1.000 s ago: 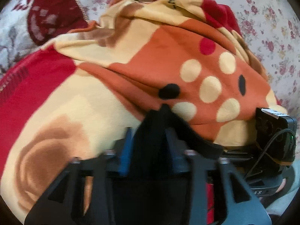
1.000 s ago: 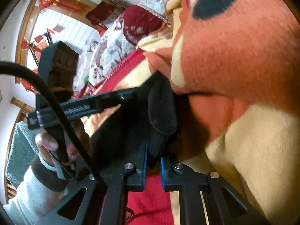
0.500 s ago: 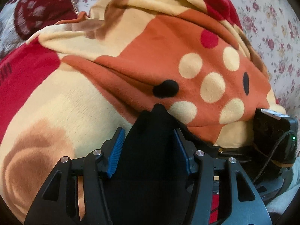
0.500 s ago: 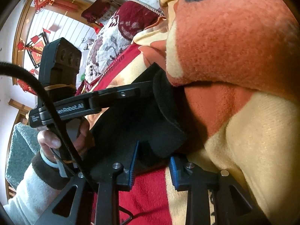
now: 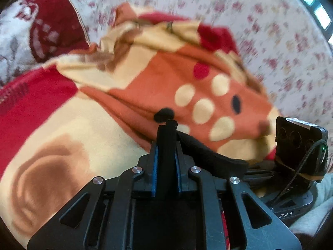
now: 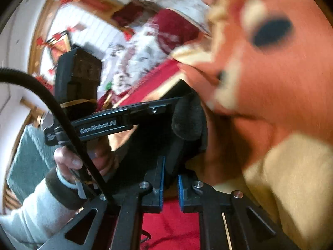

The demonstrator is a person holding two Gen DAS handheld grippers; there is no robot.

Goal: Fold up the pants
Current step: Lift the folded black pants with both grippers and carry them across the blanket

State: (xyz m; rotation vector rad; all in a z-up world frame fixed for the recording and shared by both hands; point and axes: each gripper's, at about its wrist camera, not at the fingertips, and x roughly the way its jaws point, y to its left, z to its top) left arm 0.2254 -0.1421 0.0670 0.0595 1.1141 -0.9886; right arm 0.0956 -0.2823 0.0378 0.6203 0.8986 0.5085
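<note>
The black pants (image 5: 166, 145) are pinched between the blue pads of my left gripper (image 5: 166, 166), which is shut on a narrow fold of the fabric. A black band of the pants (image 5: 210, 154) runs right toward the other gripper's body (image 5: 299, 145). In the right wrist view my right gripper (image 6: 170, 179) is shut on the black pants (image 6: 187, 120), with a thick bunch of the fabric rising above its pads. The left gripper's arm (image 6: 108, 123) and the hand holding it (image 6: 68, 160) show at the left.
An orange, cream and red fleece blanket (image 5: 145, 83) lies bunched on a floral bedsheet (image 5: 270, 31) right ahead of both grippers. It also fills the right side of the right wrist view (image 6: 281, 83). A dark red patterned pillow (image 5: 47, 25) lies at the far left.
Both grippers stood open around the black fabric half a second ago and have closed on it. Both views have shifted and are blurred by motion.
</note>
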